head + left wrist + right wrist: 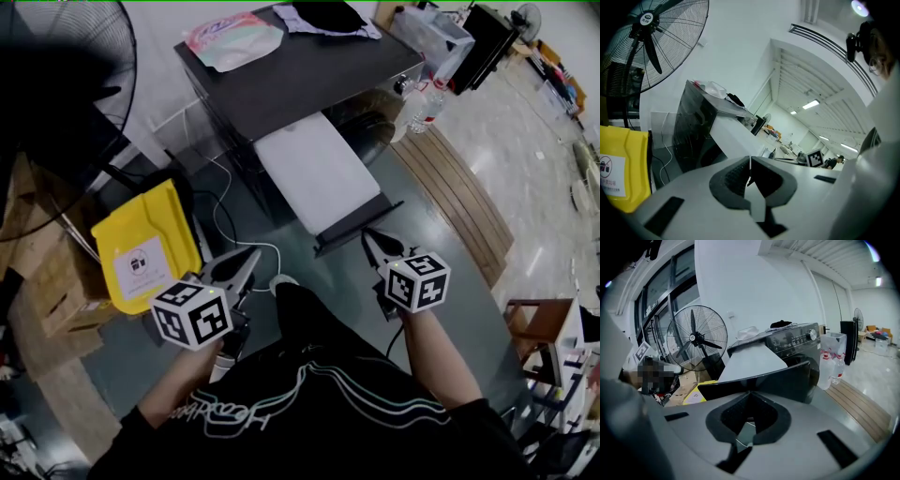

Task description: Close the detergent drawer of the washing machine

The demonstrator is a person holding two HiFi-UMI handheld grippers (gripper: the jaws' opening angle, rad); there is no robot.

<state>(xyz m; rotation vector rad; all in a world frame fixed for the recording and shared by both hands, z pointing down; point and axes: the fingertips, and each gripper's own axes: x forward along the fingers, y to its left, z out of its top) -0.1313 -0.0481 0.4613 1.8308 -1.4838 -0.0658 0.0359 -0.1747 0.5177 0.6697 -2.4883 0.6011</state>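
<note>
Left gripper [750, 160] and right gripper [749, 393]: ribbed dark pads clenched together, empty. At 12 o'clock from the right gripper, the detergent drawer [319, 173], a long white tray with a dark front, stands pulled out of the glossy black washing machine [300, 70].

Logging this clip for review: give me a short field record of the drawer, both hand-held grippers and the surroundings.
washing machine: black, bag and cloth on top
detergent drawer: white, pulled far out
left hand-held gripper: jaws together, empty, left of the drawer front
right hand-held gripper: jaws together, empty, tip by the drawer front, contact unclear
nearby: fan, yellow container, bottles
</note>
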